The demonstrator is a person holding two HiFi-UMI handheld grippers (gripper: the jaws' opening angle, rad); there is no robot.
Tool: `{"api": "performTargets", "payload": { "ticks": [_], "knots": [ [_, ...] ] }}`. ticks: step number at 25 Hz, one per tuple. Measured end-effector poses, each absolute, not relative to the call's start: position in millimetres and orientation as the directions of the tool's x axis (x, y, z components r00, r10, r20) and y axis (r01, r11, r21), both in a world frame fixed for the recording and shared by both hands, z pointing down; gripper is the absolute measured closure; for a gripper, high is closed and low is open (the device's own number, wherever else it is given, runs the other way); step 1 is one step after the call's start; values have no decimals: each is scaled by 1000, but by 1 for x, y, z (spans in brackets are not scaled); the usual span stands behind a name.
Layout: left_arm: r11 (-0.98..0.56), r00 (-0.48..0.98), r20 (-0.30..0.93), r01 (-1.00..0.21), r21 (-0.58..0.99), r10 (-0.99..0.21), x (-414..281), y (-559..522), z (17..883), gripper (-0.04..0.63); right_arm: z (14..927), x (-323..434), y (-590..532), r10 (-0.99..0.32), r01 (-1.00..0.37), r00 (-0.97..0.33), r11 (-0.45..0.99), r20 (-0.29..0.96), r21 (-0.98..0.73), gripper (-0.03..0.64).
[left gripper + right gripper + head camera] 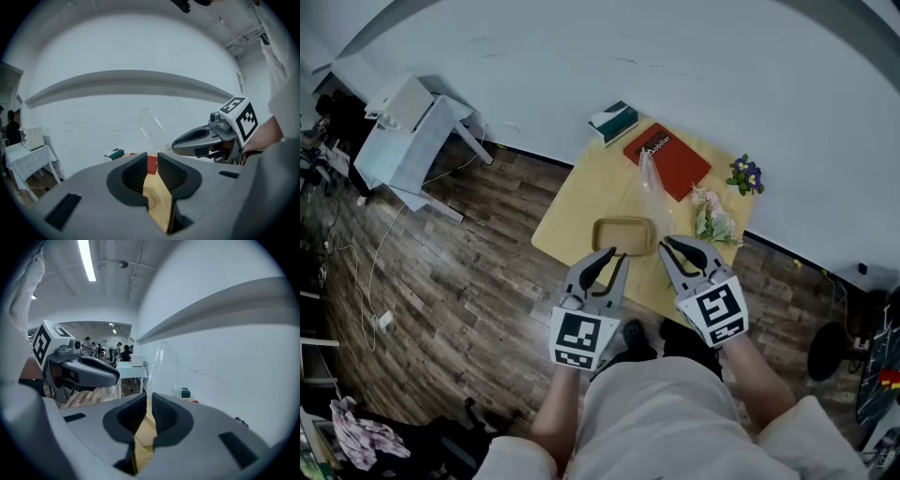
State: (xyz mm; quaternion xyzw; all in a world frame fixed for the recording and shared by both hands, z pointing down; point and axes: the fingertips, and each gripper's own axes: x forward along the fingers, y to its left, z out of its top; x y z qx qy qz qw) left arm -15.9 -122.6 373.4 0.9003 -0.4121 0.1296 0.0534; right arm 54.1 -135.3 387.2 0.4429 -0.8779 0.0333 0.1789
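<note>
On a pale wooden table (581,206) set against a white wall (675,56) lies one shallow tray (624,234). Its long axis runs left to right along the near edge. Just short of it hover the left gripper (611,255) and the right gripper (673,246), each with jaws a narrow slit apart and nothing between them. Beyond lie one red book (667,159), one green box (613,122), one clear bag (651,192), and two bunches: pink flowers (712,220) and purple flowers (746,174). Dark plank floor (469,262) lies all around.

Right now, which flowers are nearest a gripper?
The pale pink bunch, lying just beyond the right gripper; the purple flowers sit farther away.
</note>
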Motion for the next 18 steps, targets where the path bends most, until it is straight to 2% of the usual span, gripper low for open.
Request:
{"api": "performTargets", "payload": {
  "ticks": [18],
  "knots": [
    [-642,633,236,-765,48,-737,-20,-119,362,557,354,76,-123,-804,-832,-537,555,256,-4,578]
  ]
}}
